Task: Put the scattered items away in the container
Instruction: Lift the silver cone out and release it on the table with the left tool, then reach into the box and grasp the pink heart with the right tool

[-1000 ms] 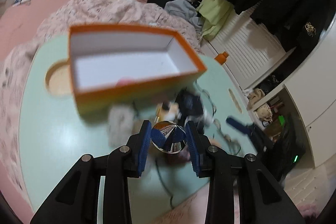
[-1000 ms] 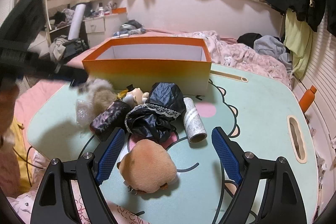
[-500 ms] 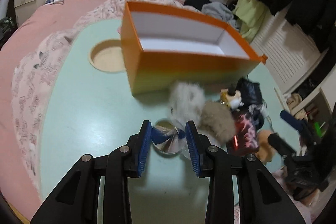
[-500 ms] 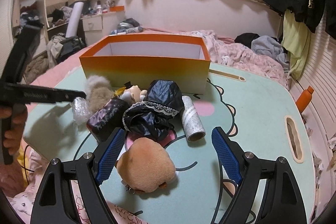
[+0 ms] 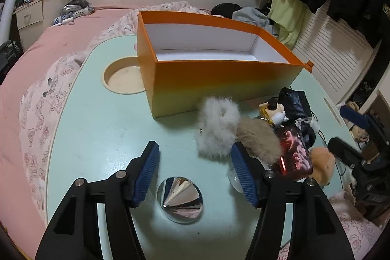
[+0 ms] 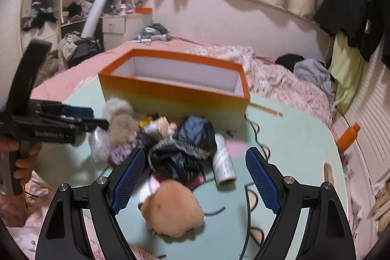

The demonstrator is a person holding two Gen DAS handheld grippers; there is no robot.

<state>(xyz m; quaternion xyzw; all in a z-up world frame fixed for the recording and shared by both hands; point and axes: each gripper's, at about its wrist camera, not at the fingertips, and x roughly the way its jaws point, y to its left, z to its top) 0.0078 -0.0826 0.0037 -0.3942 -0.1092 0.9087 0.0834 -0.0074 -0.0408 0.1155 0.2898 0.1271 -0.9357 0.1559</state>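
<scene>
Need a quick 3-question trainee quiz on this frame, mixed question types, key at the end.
1. True or false: the orange cardboard box already holds the white fluffy pom-pom.
2. Which lies nearest the right tongs? A) round tan plush toy B) orange plastic bottle C) grey patterned roll
3. What sits on the mint-green table between the opening jaws of the left tongs?

Key: 1. False, it lies on the table in front of the box. 2. A. 3. The shiny silver cone, no longer gripped.
</scene>
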